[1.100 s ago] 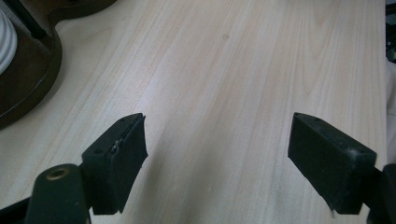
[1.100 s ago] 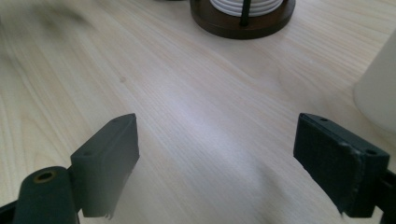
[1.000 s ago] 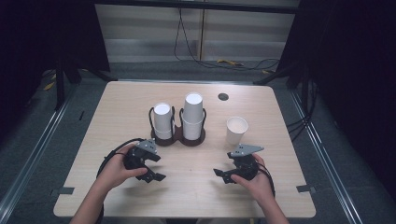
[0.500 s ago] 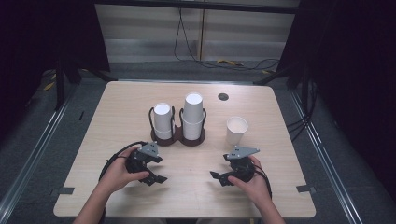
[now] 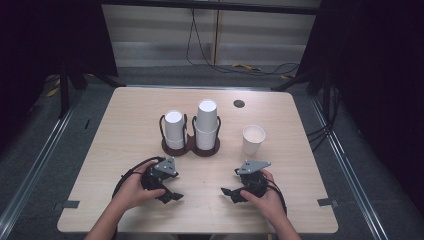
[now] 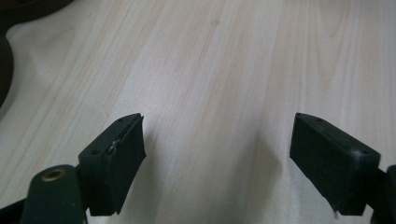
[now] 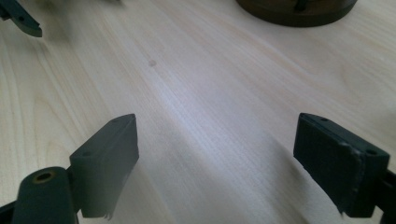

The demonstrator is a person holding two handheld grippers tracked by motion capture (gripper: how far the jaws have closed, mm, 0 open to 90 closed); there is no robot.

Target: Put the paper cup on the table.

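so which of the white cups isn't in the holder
The lone cup at the right, standing mouth-up on the bare table; the others sit upside down in the dark two-ring holder.

No legible text, label, brand, number or sign on any surface. Paper cups (image 5: 253,139): plain white, unprinted. Cup holder (image 5: 191,147): dark, unmarked. Wooden table (image 5: 125,130): bare grain, with no sticker or marking. Gripper bodies and their grey plates: no readable lettering at this size.
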